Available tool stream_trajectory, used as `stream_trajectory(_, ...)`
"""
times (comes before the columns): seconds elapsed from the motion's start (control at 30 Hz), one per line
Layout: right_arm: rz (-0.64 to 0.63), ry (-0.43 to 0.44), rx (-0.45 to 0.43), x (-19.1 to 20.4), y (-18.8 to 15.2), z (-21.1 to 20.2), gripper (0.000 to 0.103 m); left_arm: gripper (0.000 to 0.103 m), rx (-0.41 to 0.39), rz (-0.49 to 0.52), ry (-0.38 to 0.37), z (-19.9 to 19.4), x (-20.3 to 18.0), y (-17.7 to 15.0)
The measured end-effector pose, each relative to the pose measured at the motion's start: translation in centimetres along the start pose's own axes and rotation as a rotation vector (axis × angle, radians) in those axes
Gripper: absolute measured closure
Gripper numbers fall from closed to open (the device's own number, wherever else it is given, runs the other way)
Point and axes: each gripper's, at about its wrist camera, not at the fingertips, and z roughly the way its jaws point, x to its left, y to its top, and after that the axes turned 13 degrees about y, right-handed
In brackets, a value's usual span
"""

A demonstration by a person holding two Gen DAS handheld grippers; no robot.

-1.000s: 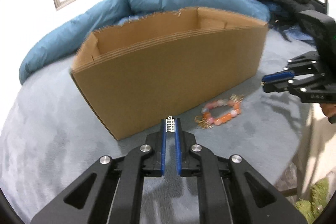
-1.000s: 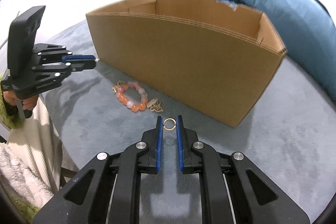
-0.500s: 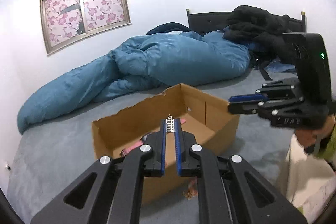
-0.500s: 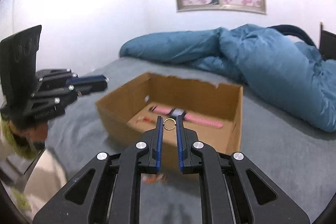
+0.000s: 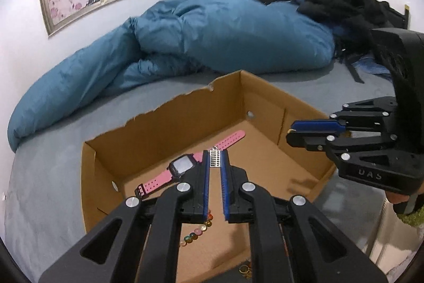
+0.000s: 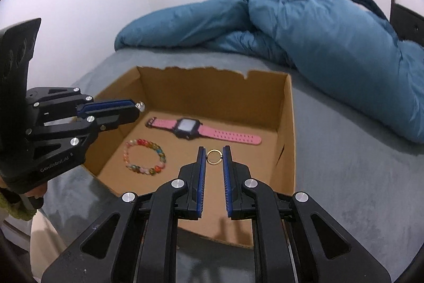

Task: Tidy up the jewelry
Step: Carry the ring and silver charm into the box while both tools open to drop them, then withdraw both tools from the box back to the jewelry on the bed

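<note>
An open cardboard box point(image 6: 287, 123) stands on the grey bed. Inside lie a pink watch point(image 6: 201, 131) and a multicoloured bead bracelet point(image 6: 144, 157). My left gripper point(image 5: 215, 159) is shut on a small silver ladder-shaped charm point(image 5: 215, 158) and holds it above the box; it also shows in the right wrist view point(image 6: 139, 108). My right gripper point(image 6: 213, 157) is shut on a gold ring point(image 6: 213, 157) above the box floor; it shows at the right in the left wrist view point(image 5: 291, 133). The watch point(image 5: 182, 167) and beads point(image 5: 197, 230) show under my left gripper.
A blue duvet point(image 5: 212, 31) is heaped behind the box point(image 5: 265, 102). Black clothes point(image 5: 341, 1) lie at the headboard. A gold piece of jewelry point(image 5: 245, 269) lies on the bed by the box's near wall. The bed edge is close on the near side.
Both grippers have risen from the bed in front of the box to above it, and now look down inside. Each still holds its piece.
</note>
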Motion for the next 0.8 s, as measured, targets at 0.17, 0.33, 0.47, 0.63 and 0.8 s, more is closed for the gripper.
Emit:
stream_trajectory(0.17, -0.002, 0.004, 0.006, -0.1, -0.3, 0.1, 0.083, 0.084, 0.022, -0.004, 0.031, 0.6, 0.0, -0.2)
stream_trajectory(0.33, -0.004, 0.014, -0.021, 0.1, -0.1, -0.5, 0.077, 0.077, 0.010, -0.014, 0.039, 0.1, 0.3, -0.4)
stream_trajectory(0.47, -0.015, 0.012, -0.034, 0.3, -0.1, -0.7, 0.073, 0.069, -0.018, -0.029, 0.046, -0.8, 0.5, -0.4)
stream_trajectory(0.63, -0.017, 0.028, -0.064, 0.8, -0.2, -1.4, 0.068, 0.068, -0.040, -0.027, 0.049, -2.0, 0.6, -0.7)
stream_trajectory(0.8, -0.030, 0.048, -0.103, 1.5, -0.3, -2.7, 0.066, 0.066, -0.067, -0.040, 0.044, -3.6, 0.9, -1.0)
